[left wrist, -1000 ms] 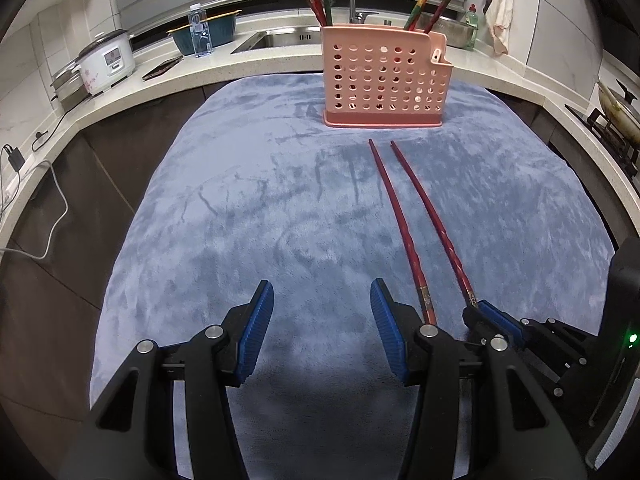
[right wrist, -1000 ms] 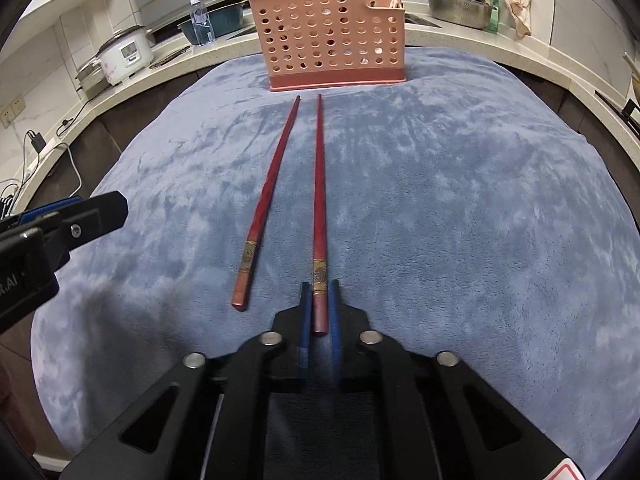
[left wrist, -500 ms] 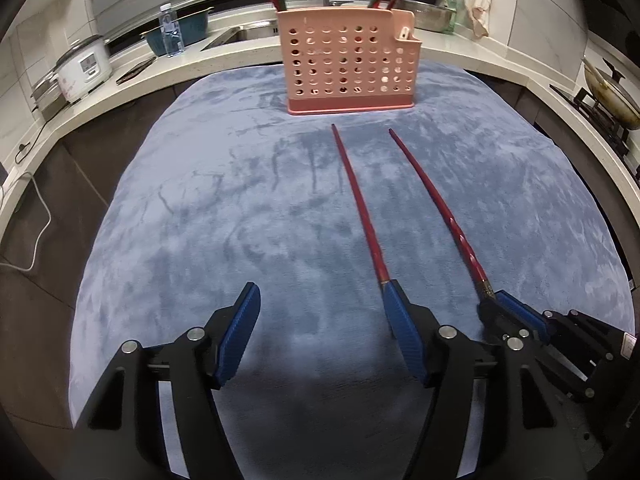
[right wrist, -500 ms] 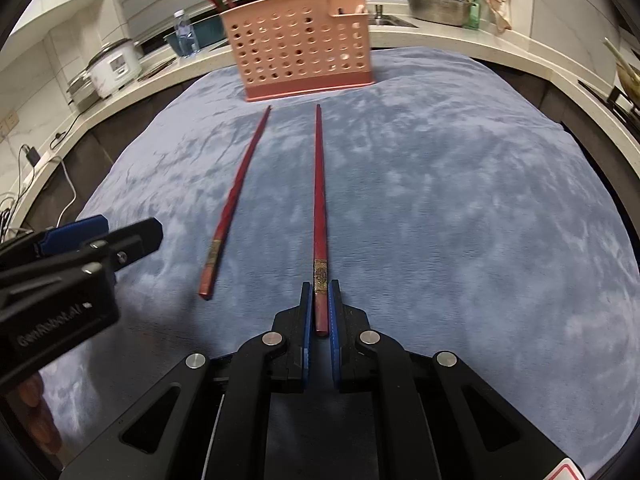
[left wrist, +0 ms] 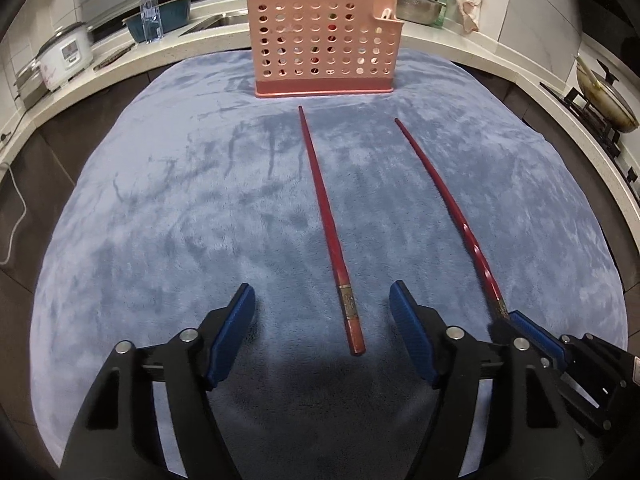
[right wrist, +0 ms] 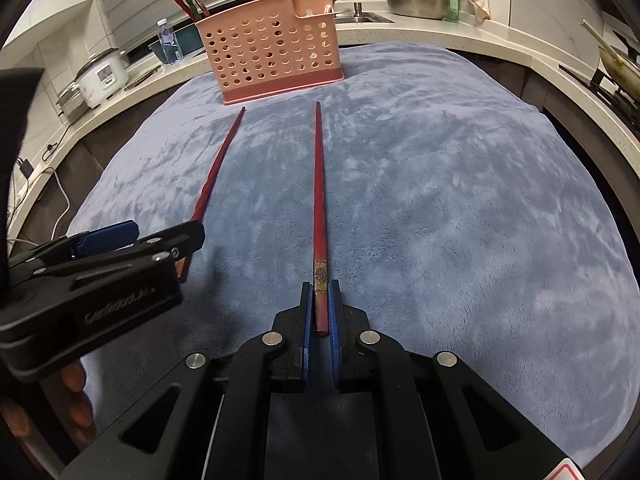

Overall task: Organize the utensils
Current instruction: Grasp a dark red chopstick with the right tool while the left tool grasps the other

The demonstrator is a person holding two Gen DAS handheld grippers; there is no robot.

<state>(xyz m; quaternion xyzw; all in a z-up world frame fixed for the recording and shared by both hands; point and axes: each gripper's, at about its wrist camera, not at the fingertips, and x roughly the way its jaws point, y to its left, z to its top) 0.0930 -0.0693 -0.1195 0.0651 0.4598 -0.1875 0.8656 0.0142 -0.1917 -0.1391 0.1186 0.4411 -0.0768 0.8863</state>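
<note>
Right claw [right wrist: 320, 312] is clamped on the thick near end of one slender red lacquered chopstick [right wrist: 319, 200], while the left claw [left wrist: 322, 328] stands wide, straddling the butt of the second red chopstick [left wrist: 326, 224] lying on the blue plush cloth [left wrist: 160, 220] over the table. Both sticks point toward the far pink perforated plastic utensil basket [left wrist: 324, 44]. They look light, stiff and glossy, so probably slippery; the thick gold-banded end seems the surest hold.

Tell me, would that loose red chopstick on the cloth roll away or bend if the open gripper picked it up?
The loose chopstick looks straight and rigid, so it probably won't bend. The plush cloth should keep it from rolling. Its glossy, tapering shaft may slip between the left gripper pads, so its thicker banded end seems the safer grip.
</note>
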